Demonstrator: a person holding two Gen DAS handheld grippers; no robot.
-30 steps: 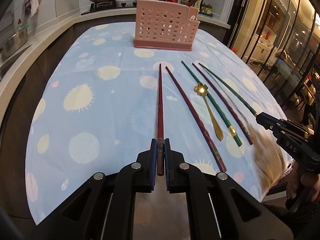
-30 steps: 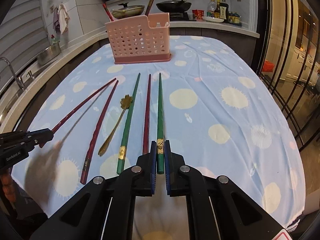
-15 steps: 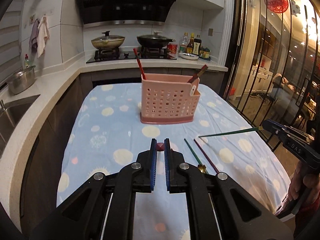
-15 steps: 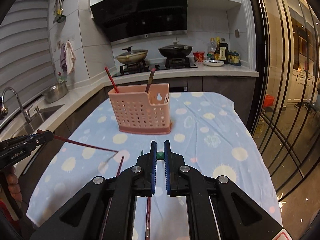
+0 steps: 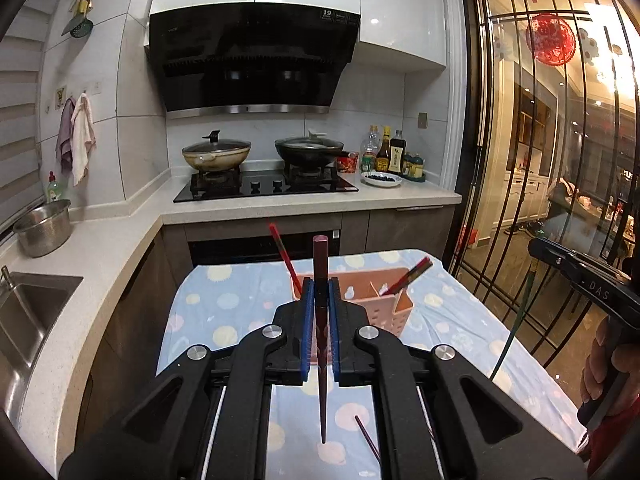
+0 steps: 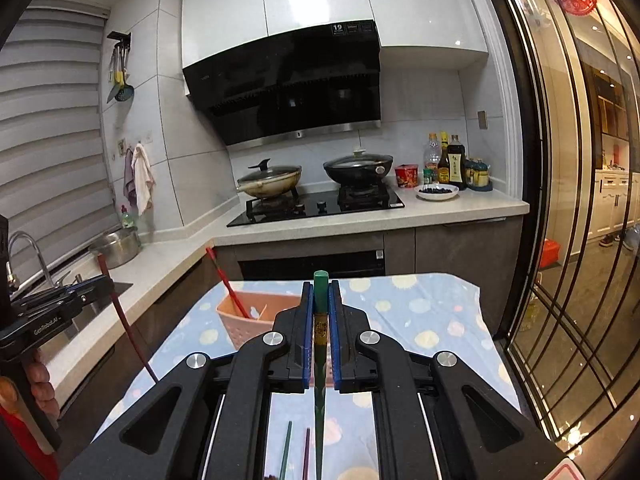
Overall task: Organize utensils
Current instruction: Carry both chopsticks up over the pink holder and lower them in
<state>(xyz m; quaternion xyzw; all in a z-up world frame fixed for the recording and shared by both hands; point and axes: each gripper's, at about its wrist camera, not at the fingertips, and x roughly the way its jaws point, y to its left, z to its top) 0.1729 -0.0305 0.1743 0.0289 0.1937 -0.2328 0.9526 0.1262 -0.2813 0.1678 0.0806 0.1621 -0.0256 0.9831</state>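
Note:
My left gripper is shut on a dark red chopstick, held upright with its tip pointing down above the table. My right gripper is shut on a green chopstick, also upright. The pink utensil basket stands on the far part of the table with two red chopsticks sticking out; it also shows in the right wrist view. More chopsticks lie on the cloth below. Each gripper shows in the other's view: the right one, the left one.
The table wears a blue spotted cloth. Behind it runs a counter with a hob, two pans, bottles and a sink at left. A barred glass door is at right.
Both grippers lifted their chopsticks off the table and swung them from lying flat to upright. The views tilted up from the tabletop to the kitchen wall.

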